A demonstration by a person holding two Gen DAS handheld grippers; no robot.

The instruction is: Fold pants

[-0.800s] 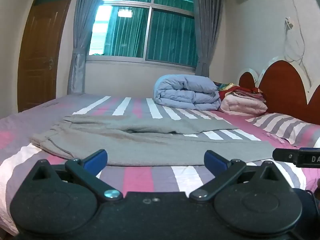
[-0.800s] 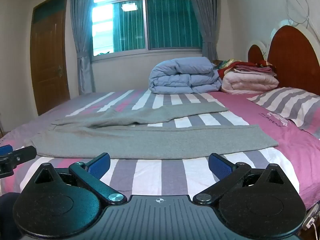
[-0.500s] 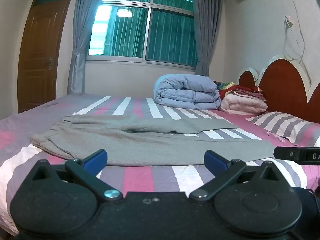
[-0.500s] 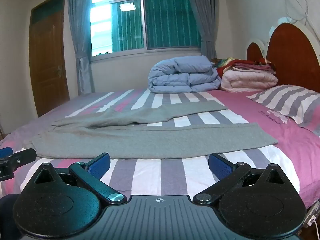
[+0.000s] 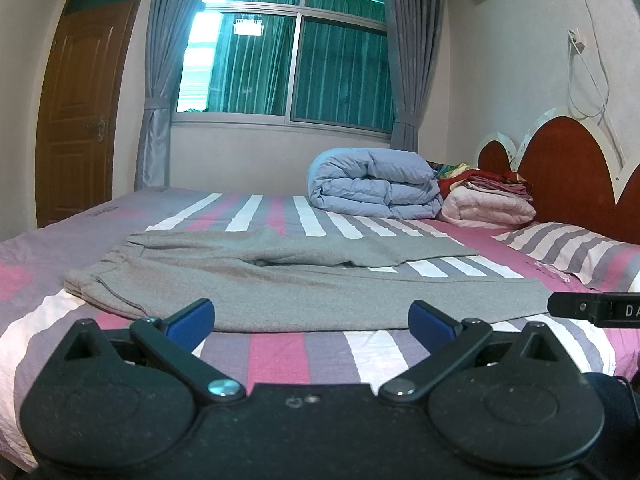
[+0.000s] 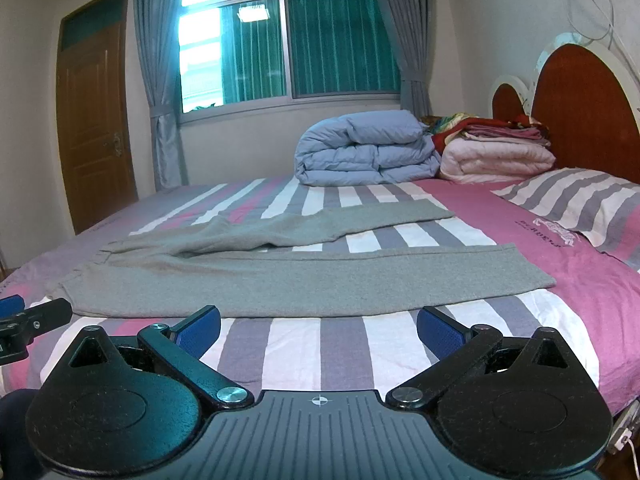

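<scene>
Change: nothing on the bed has shifted; both views barely drift | left gripper [image 5: 310, 318]: jaws wide, empty | right gripper [image 6: 318, 326]: same | pants [image 6: 280, 276]: flat mid-frame on striped bed [image 6: 520, 240], legs splayed rightward, probably laid out for folding.

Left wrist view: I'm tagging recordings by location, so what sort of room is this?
A home bedroom: a bed with a striped sheet and headboard, a folded blue duvet, a curtained window.

Pants [image 5: 280, 280]: matt grey knit cloth, softly fuzzy. Bedsheet [image 5: 276, 356]: striped woven cloth, slightly crinkled. Headboard [image 6: 580, 112] at 2 o'clock: glossy reddish wood.
</scene>
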